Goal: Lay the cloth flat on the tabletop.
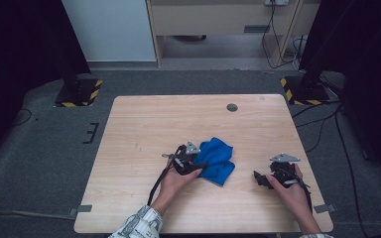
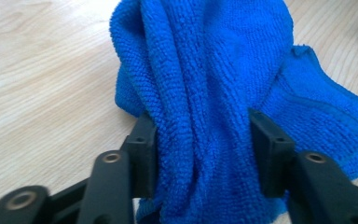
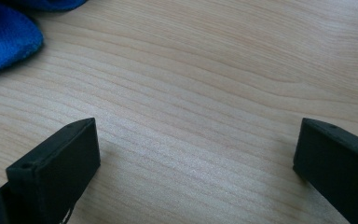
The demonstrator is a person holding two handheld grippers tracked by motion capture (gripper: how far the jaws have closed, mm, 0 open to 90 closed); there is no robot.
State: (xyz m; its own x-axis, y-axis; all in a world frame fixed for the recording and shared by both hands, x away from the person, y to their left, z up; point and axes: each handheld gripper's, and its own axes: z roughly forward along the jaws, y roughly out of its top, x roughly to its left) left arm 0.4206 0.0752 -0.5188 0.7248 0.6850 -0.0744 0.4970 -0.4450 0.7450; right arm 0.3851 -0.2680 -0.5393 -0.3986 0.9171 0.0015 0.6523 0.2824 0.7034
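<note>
A: Left gripper — jaws part-way apart, a bunched fold of the blue cloth between them; whether the pads press on it cannot be told.

B: Right gripper — jaws wide, bare bench between them.

A: The cloth lies crumpled on the bench, near its middle, the right gripper well apart from it.
</note>
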